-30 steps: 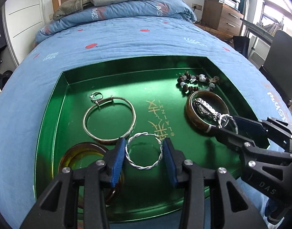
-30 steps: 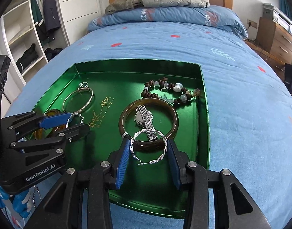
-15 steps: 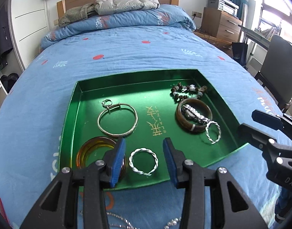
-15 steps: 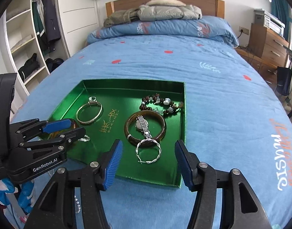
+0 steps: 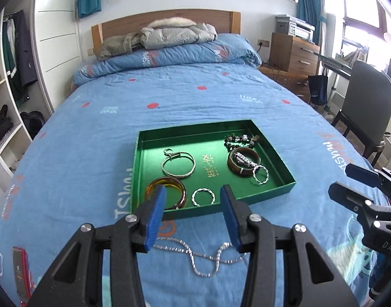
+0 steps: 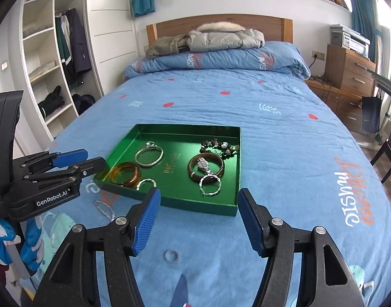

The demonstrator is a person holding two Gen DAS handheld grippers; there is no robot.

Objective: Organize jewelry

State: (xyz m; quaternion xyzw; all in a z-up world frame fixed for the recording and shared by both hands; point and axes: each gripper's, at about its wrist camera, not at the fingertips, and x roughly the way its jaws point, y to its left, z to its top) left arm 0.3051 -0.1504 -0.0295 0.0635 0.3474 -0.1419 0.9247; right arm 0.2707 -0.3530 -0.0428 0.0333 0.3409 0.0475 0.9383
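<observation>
A green tray (image 5: 274, 148) (image 6: 238, 161) lies on the blue bedspread. It holds a twisted silver ring (image 5: 203, 197), a second twisted silver ring (image 6: 210, 184), an amber bangle (image 5: 166, 192), a silver bangle (image 5: 178, 164), a brown bangle with a watch (image 6: 205, 166) and a bead bracelet (image 5: 241, 139). A silver chain necklace (image 5: 195, 254) lies on the bed under my open, empty left gripper (image 5: 192, 217). A small silver ring (image 6: 171, 255) lies on the bed below my open, empty right gripper (image 6: 196, 220).
A folded quilt and jackets (image 5: 169, 38) lie at the head of the bed. A wooden dresser (image 5: 292, 53) and a chair (image 5: 366, 112) stand to the right, open wardrobe shelves (image 6: 47, 71) to the left. A red object (image 5: 21, 271) lies at the near left.
Both grippers let go of their twisted silver rings in the tray, opened wider and pulled back toward the foot of the bed, bringing the necklace and small ring into view.
</observation>
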